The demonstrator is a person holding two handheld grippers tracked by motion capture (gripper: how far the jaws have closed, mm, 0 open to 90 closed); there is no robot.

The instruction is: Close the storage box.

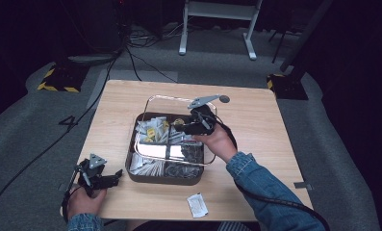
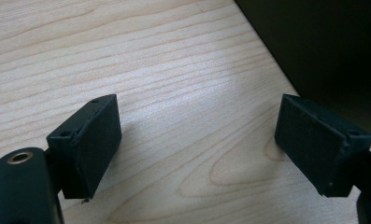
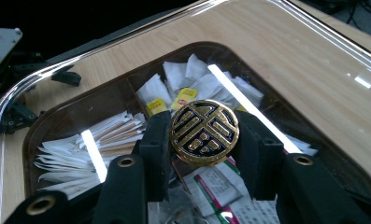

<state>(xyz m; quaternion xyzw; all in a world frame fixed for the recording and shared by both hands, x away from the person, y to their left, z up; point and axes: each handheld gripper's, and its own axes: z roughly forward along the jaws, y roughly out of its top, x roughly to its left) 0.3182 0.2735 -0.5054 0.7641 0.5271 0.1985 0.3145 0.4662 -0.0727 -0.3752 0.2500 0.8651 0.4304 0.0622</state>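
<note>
Squarely between right gripper (image 3: pixel 204 140) fingers (image 3: pixel 155 140), gold knob (image 3: pixel 204 132), clamped.

High view looks forward and down over your table (image 1: pixel 256 120). Left gripper view sits close above bare tabletop. Right gripper view sits close over compartment box (image 3: pixel 103 100), shared with high view.

Gold-and-black patterned knob (image 3: pixel 204 132), brown tray (image 1: pixel 131 156), pale wood-grain table (image 1: pixel 256 125)

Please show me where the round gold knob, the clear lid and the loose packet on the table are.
round gold knob (image 3: pixel 204 131), right gripper view, centre of its face.
clear lid (image 1: pixel 152 102), high view, far left rim.
loose packet (image 1: pixel 197 205), high view, its middle.
</note>
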